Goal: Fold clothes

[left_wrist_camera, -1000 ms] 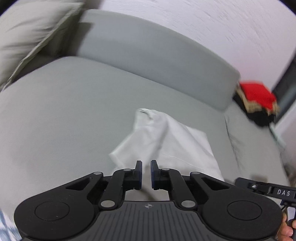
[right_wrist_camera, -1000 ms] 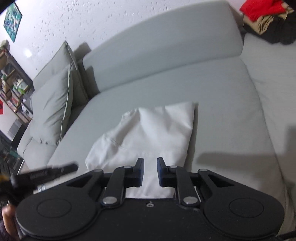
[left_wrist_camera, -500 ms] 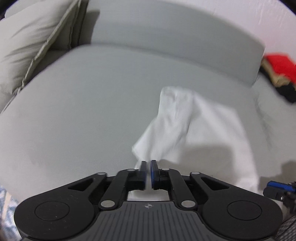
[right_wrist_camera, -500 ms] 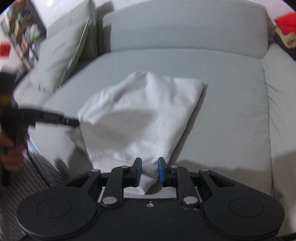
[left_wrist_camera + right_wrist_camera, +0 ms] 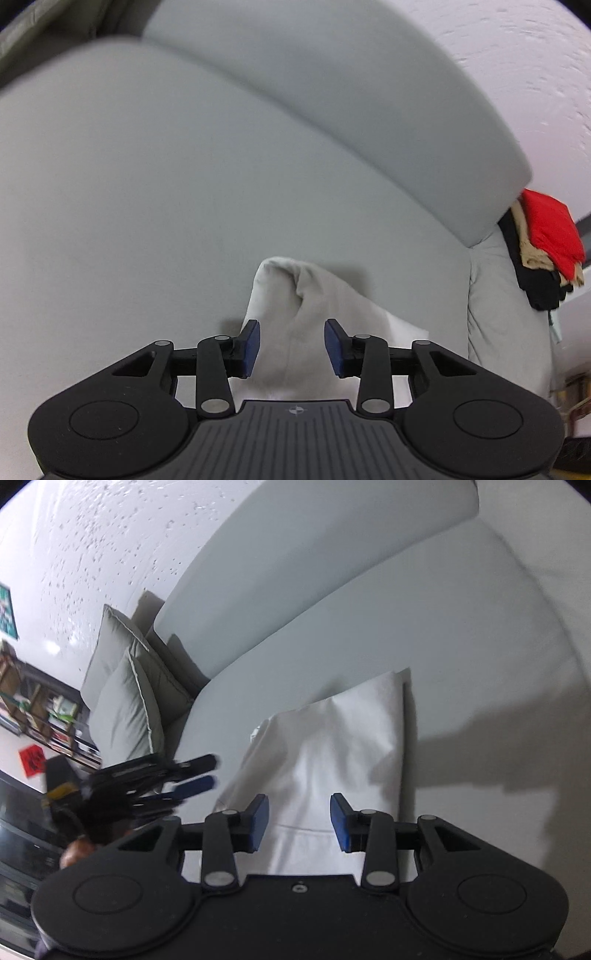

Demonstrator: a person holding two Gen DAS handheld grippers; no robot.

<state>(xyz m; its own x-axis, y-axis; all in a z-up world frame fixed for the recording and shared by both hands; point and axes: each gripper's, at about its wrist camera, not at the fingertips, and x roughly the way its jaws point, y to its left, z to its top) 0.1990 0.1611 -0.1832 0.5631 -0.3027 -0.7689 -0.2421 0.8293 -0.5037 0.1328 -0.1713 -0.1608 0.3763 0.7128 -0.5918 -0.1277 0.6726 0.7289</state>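
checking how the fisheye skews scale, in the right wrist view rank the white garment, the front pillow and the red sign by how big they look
1. white garment, largest, though it lies nearest the camera, which inflates it
2. front pillow, clearly smaller in the picture, but farther off and near the fisheye edge, so true size is unsure
3. red sign, by far the smallest

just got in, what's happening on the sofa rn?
A person with a handheld gripper in each hand is folding a white cloth garment on the grey sofa seat. Both the left gripper and right gripper are open, hovering over the garment's near edge and holding nothing. The garment lies partly folded, bunched up at its far left corner. A pile of red, tan and black clothes sits at the sofa's right end.
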